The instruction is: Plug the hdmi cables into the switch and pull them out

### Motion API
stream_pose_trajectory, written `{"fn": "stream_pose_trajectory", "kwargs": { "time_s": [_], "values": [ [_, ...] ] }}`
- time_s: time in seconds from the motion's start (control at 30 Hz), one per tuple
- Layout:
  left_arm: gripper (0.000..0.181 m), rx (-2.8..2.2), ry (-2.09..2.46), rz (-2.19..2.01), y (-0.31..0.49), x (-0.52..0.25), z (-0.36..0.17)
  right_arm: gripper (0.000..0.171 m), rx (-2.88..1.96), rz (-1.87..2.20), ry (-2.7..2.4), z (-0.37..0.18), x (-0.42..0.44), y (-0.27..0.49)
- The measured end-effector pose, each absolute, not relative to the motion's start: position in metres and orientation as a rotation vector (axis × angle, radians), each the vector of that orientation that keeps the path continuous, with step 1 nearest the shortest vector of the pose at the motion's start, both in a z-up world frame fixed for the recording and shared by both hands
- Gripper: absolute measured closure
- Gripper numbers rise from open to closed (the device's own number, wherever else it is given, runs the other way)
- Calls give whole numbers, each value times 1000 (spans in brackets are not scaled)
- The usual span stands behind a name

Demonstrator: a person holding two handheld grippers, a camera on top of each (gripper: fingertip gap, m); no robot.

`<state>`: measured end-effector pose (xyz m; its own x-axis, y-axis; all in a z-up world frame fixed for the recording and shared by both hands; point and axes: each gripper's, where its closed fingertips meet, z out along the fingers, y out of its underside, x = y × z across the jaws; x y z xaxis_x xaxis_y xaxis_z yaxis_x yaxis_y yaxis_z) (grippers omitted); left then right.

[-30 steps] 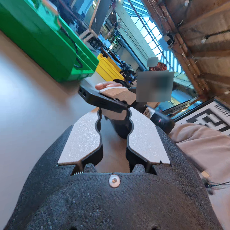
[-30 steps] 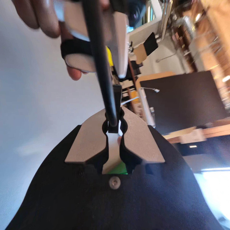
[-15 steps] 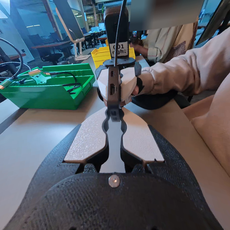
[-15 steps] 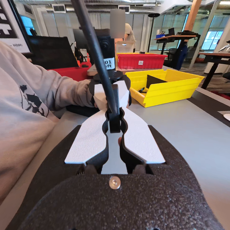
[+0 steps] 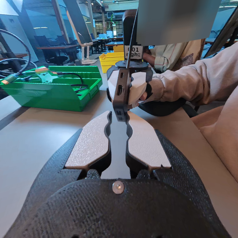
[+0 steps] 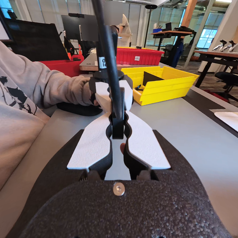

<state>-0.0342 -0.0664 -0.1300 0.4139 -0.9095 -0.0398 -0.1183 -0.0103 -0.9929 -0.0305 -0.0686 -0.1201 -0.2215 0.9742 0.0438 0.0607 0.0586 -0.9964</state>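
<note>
- The HDMI switch [image 5: 121,95], a thin dark box, stands on edge above the counter [image 5: 38,128] at frame centre in the left wrist view, one HDMI port facing the camera.
- A black cable [image 6: 109,64] rises from it to the top of the right wrist view.
- The right tool [image 6: 118,114] is clenched on the switch, both fingers pressed to its flat sides.
- The left tool [image 5: 118,114] is released: the switch's lower end touches its right-side finger, with a gap on the other side.
- The two tools face each other tip to tip, level and low over the counter, each with a sleeved arm behind it.
- A green bin [image 5: 51,97] holding braided cables [image 5: 79,77] sits at middle left in the left wrist view, and a yellow bin [image 6: 167,92] at middle right in the right wrist view.
- Bare counter lies under and beside both tools.
</note>
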Motion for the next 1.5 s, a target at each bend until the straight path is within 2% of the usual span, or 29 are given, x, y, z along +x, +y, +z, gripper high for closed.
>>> {"fn": "stream_pose_trajectory", "kwargs": {
  "time_s": [0.17,0.27,0.33,0.5,0.7,0.83,0.87,0.9,0.97,1.1,1.23,1.37,1.5],
  "values": [
    [153,-1451,825,-542,-40,-94,-92,157,-1171,1250,-1387,-121,-28,-51],
    [160,-1493,642,-289,-30,-178,-52,157,-1191,1222,-1379,-121,-29,-47],
    [153,-1630,578,-165,-29,-239,-46,157,-1197,1238,-1374,-120,-29,-47],
    [146,-2208,435,146,-27,-376,-103,157,-1228,1240,-1397,-128,-34,-49],
    [139,-2699,437,256,-22,-416,-198,157,-1260,1224,-1426,-138,-37,-51],
    [138,-2941,446,384,-18,-440,-238,157,-1283,1218,-1417,-140,-35,-46],
    [156,-2956,457,379,-15,-442,-241,157,-1288,1215,-1418,-141,-34,-46],
    [158,-2949,448,360,-10,-442,-242,157,-1293,1209,-1423,-142,-34,-45],
    [174,-2946,443,241,-7,-435,-245,157,-1295,1196,-1434,-143,-33,-45],
    [174,-2914,537,302,-8,-434,-244,157,-1292,1181,-1445,-144,-34,-47],
    [174,-2730,654,400,-4,-422,-203,157,-1282,1158,-1430,-141,-33,-45],
    [175,-2423,701,442,-1,-401,-116,157,-1263,1173,-1388,-135,-31,-41],
    [174,-2064,736,279,-5,-346,-40,157,-1188,1142,-1364,-123,-27,-41]
  ]
}}
